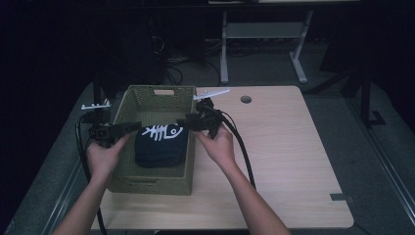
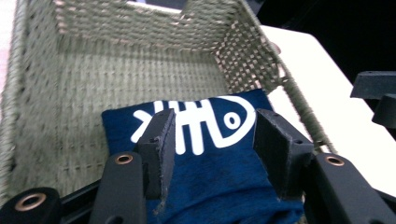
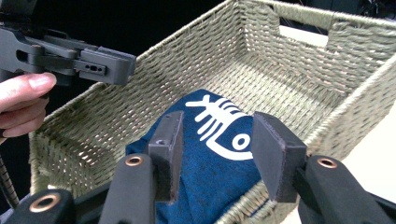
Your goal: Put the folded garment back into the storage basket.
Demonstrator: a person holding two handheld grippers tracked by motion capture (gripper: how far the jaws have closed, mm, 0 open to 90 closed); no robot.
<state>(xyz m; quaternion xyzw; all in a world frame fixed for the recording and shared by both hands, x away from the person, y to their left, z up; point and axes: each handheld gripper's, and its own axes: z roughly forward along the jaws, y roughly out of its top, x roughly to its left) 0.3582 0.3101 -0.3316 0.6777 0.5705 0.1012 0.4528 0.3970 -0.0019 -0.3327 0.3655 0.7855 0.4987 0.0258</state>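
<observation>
The folded navy cloth (image 1: pixel 160 146) with the white fish-bone print lies in the near half of the woven basket (image 1: pixel 157 100), its long axis running 6 to 12 o'clock and the fish's head pointing to 3 o'clock in the high view. The basket sits on the tabletop (image 1: pixel 288 161). The left gripper (image 1: pixel 128 127) at 9 o'clock and the right gripper (image 1: pixel 188 121) at 3 o'clock hang over the cloth, jaws spread and pinching nothing.

A rough woven wicker basket (image 1: pixel 152 182) holds a soft, napped navy cloth (image 1: pixel 160 147) with a smooth white print, on a matt pale wood-look table (image 1: pixel 288 161).
</observation>
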